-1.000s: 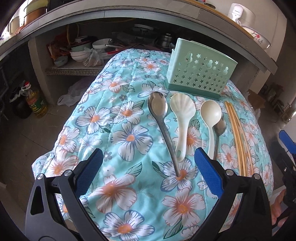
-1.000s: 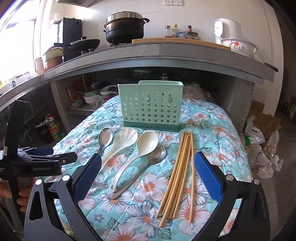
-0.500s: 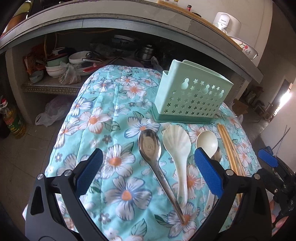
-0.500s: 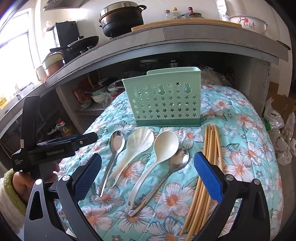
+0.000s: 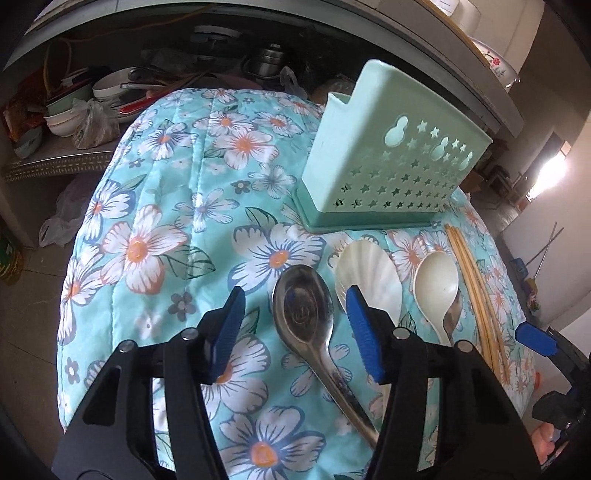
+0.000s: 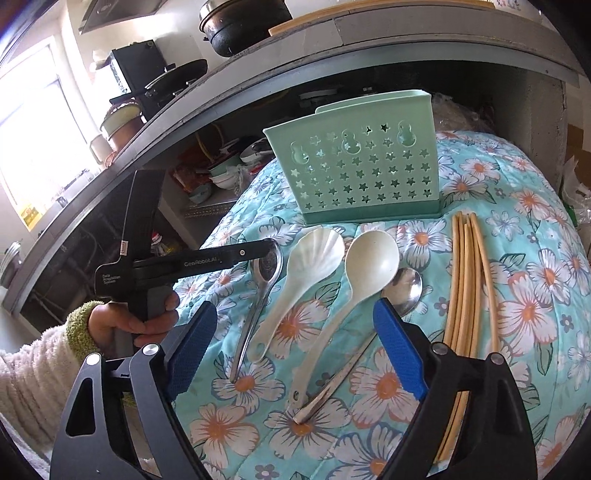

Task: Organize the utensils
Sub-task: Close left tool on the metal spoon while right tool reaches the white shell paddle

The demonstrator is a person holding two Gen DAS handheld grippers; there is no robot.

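Note:
A mint green utensil holder stands at the back of the floral cloth. In front of it lie a steel spoon, a white shell-shaped spoon, a cream spoon resting on a second steel spoon, and several chopsticks. My left gripper is closing, with the steel spoon's bowl between its blue pads, which stand apart from it. My right gripper hovers over the white spoon handles, jaws wide and closing slightly, gripping nothing.
The floral cloth drapes over a rounded table that falls away on all sides. Behind it a shelf under the counter holds bowls and bags. A dark pot sits on the counter. A sleeved hand holds the left gripper.
The left gripper has moved forward and down over the steel spoon, and its jaws have narrowed around the bowl. The right gripper has tilted and narrowed a little.

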